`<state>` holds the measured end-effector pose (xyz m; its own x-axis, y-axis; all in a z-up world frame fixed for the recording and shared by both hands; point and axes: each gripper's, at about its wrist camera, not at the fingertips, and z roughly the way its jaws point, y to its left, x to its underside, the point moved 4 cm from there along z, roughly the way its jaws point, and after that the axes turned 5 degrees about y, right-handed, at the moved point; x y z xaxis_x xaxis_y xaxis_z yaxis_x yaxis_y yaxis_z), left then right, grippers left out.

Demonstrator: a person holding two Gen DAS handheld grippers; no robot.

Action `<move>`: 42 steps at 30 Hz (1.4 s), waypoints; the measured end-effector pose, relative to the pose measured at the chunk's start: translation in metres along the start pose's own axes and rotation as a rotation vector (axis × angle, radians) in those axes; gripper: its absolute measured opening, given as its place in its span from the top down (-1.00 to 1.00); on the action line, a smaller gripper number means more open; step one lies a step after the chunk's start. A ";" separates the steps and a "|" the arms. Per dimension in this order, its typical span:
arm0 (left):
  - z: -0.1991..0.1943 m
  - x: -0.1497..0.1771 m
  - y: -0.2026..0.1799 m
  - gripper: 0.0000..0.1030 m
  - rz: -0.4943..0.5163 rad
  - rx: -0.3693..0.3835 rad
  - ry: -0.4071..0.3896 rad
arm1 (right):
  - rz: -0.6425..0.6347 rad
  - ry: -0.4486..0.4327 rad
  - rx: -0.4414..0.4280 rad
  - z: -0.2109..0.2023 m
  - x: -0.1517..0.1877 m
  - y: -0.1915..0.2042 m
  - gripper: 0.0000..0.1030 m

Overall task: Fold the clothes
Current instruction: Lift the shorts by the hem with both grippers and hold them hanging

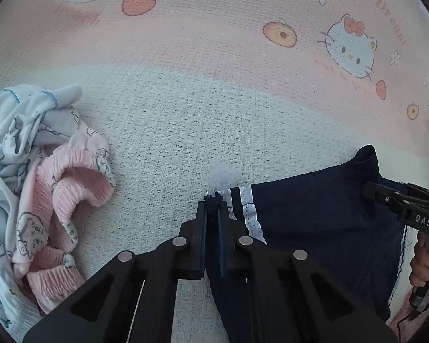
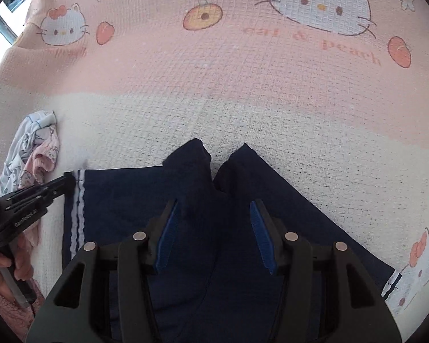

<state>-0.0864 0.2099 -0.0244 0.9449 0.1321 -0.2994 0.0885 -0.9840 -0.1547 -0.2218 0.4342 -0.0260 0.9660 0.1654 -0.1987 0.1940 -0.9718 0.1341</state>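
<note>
A navy garment [image 1: 314,214] with white side stripes lies flat on the bedspread, and its two pointed ends show in the right wrist view [image 2: 128,194]. My left gripper [image 1: 212,201] is shut on the garment's striped left edge, with dark cloth pinched between the fingers. The right wrist view shows that same gripper [image 2: 70,180] at the stripe. My right gripper [image 2: 214,204] stands open over the middle of the garment, blue pads wide apart with nothing pinched between them. It enters the left wrist view [image 1: 370,188] from the right.
A crumpled pile of light-blue and pink printed clothes [image 1: 43,185] lies to the left of the garment [image 2: 34,154]. The pink and white bedspread [image 1: 214,71] with cat prints stretches beyond. A person's hand [image 1: 420,263] holds each gripper's handle.
</note>
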 end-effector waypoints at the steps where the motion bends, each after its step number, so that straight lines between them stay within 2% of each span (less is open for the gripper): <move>1: -0.003 0.000 0.003 0.87 0.007 -0.011 -0.005 | 0.000 0.000 0.000 0.000 0.000 0.000 -0.01; 8: 0.005 -0.014 0.013 0.76 0.084 -0.045 0.048 | -0.003 0.001 -0.002 0.000 0.001 0.001 0.03; 10: -0.015 -0.014 0.008 0.72 0.098 -0.058 0.035 | -0.003 0.001 -0.002 0.000 0.001 0.001 0.03; 12: -0.039 -0.008 0.000 0.59 0.117 -0.064 0.000 | -0.004 0.001 -0.003 -0.001 0.001 0.001 0.00; 13: -0.048 -0.001 -0.005 0.44 0.126 -0.054 0.006 | -0.004 0.001 -0.003 -0.001 0.001 0.001 0.00; 14: -0.052 0.007 -0.011 0.38 0.131 -0.040 0.026 | -0.005 0.001 -0.003 -0.001 0.002 0.001 0.00; 17: -0.060 0.046 -0.025 0.38 0.129 -0.008 0.115 | -0.005 0.001 -0.004 -0.001 0.002 0.002 0.00; 19: -0.066 0.081 -0.031 0.38 0.143 -0.049 0.146 | -0.006 0.001 -0.005 -0.001 0.002 0.002 0.00; 20: -0.067 0.097 -0.033 0.38 0.130 -0.078 0.160 | -0.006 0.001 -0.005 -0.001 0.002 0.002 0.00; 23: -0.070 0.132 -0.017 0.38 -0.025 -0.038 0.178 | -0.007 0.002 -0.006 -0.001 0.003 0.002 0.00; 25: -0.061 0.147 -0.006 0.38 -0.115 0.047 0.250 | -0.008 0.002 -0.006 -0.001 0.003 0.003 0.00; 31: -0.072 0.147 0.003 0.38 -0.195 0.222 0.179 | -0.010 0.002 -0.008 -0.001 0.004 0.003 0.00; 37: -0.047 0.165 -0.010 0.38 -0.149 0.167 0.253 | -0.012 0.003 -0.009 -0.002 0.004 0.004 0.00; 39: -0.047 0.169 -0.012 0.38 -0.115 0.127 0.253 | -0.013 0.003 -0.009 -0.002 0.004 0.004 0.01; 42: -0.054 0.170 -0.010 0.38 -0.112 0.117 0.242 | -0.014 0.003 -0.010 -0.002 0.005 0.004 0.01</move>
<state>0.0898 0.2362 -0.0230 0.9802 0.1929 -0.0435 0.1728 -0.9424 -0.2863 -0.2160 0.4310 -0.0246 0.9638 0.1790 -0.1976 0.2087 -0.9677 0.1413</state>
